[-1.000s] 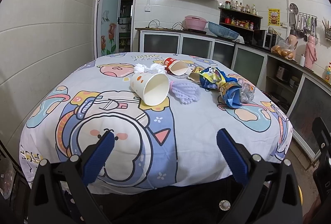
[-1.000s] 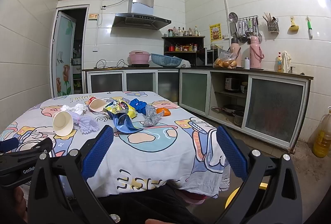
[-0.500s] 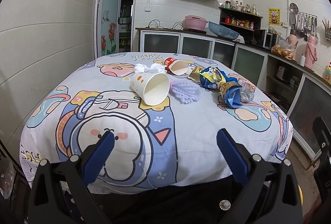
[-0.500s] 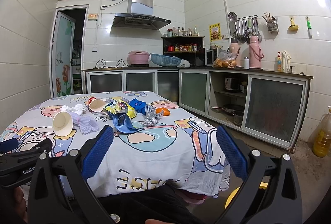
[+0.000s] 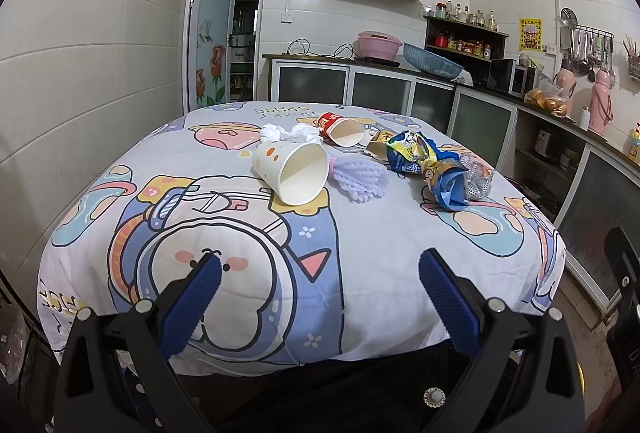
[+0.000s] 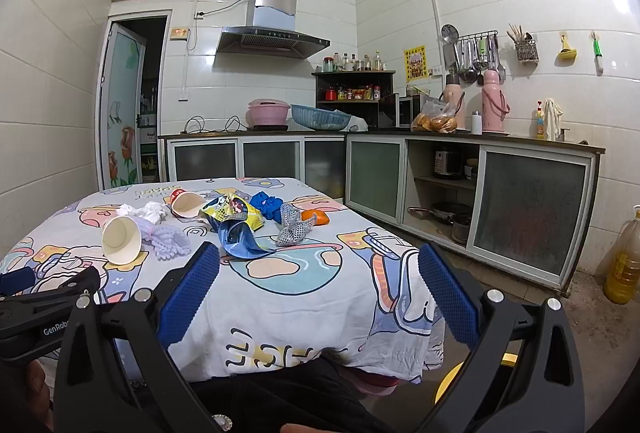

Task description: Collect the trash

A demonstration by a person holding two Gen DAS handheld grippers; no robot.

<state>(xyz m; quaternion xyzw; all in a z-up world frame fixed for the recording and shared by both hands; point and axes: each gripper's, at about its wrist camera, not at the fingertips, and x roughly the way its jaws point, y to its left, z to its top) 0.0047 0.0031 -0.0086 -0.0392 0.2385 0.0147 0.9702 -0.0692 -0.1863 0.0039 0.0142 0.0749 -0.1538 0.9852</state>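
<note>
- Lying scattered across the far half of a table point(image 5: 120, 233) covered in a cartoon-print cloth, the trash is sitting well beyond both grippers.
- Resting on its side nearest the left camera, a white paper cup point(image 5: 291, 172) is showing its open mouth; a lilac foam net point(image 5: 360, 179) is touching its right side.
- Sitting behind the cup, a crumpled white tissue point(image 5: 286, 133) is lying beside a red-and-white paper cup point(image 5: 340, 129), also tipped over.
- Bunching together further right, a yellow-and-blue snack wrapper point(image 5: 412, 149), a blue wrapper point(image 5: 448, 185) and a silvery mesh net point(image 5: 476, 183) are overlapping.
- Showing only in the right view, a blue cloth-like lump point(image 6: 268, 205) and an orange item point(image 6: 316, 217) are lying behind the mesh; what they are is hard to make out.
- Hovering over the near table edge, the left gripper point(image 5: 320, 275) is spread wide and holding nothing.
- Hanging off the table's right corner, the right gripper point(image 6: 319, 265) is likewise spread wide with nothing between its pads.
- Peeking in at the lower left of the right view, the left gripper's body is being cut off by the frame.
</note>
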